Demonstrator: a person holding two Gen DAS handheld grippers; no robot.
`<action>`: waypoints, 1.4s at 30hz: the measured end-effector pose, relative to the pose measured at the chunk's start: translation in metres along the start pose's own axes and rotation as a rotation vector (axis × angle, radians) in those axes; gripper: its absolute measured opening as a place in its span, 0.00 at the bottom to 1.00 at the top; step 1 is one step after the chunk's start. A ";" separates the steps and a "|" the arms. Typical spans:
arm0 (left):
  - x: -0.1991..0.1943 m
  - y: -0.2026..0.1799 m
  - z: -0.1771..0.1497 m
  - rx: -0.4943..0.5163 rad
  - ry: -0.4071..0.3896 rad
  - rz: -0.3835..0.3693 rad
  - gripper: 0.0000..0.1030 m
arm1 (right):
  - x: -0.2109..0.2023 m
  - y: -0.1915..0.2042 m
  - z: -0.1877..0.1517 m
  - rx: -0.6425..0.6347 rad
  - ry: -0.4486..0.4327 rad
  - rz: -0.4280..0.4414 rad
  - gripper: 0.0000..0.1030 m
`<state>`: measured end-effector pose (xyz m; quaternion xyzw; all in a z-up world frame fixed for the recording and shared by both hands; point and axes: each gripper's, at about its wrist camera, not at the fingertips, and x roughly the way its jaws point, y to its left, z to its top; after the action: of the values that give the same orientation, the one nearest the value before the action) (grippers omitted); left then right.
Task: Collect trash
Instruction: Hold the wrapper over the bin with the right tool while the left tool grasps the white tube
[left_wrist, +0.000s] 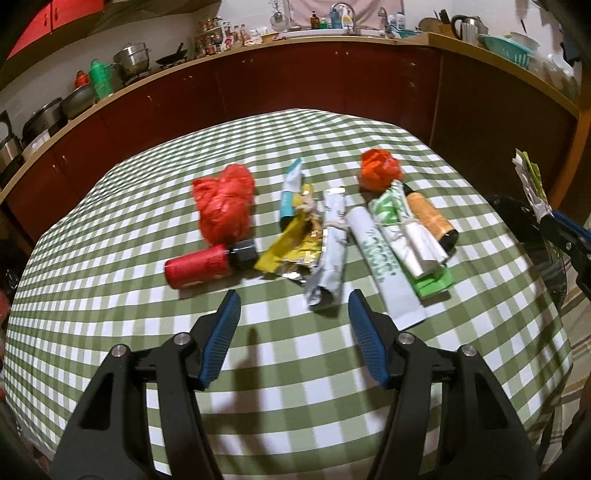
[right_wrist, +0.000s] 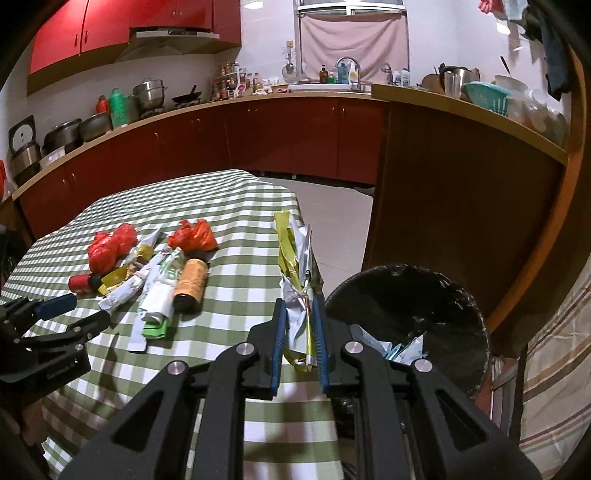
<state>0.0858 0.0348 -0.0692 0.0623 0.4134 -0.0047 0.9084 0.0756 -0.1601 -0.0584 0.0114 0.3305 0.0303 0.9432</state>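
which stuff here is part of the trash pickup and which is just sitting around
Part of the job:
- wrapper bundle held in the right gripper
- black bin
- trash pile on the checked table
- left gripper, jaws open

Just sitting around:
- pots on the counter
- bottles by the sink

Crumpled wrappers (left_wrist: 325, 251) heaped on checked table (left_wrist: 295, 369)

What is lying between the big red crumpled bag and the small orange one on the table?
Between the red bag and the orange bag lies a teal and white tube, with bare checkered tablecloth beside it. The left wrist view shows this best.
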 end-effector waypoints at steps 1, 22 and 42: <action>0.001 -0.003 0.001 0.006 -0.002 0.000 0.57 | 0.001 -0.002 -0.001 0.005 0.001 0.002 0.15; 0.013 -0.018 0.004 0.035 -0.016 -0.037 0.14 | 0.008 -0.018 -0.004 0.040 0.008 0.021 0.15; -0.031 -0.036 0.017 0.029 -0.135 -0.075 0.14 | -0.006 -0.030 -0.003 0.043 -0.023 -0.051 0.15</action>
<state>0.0757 -0.0041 -0.0389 0.0597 0.3532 -0.0490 0.9323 0.0703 -0.1906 -0.0586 0.0234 0.3205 -0.0011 0.9470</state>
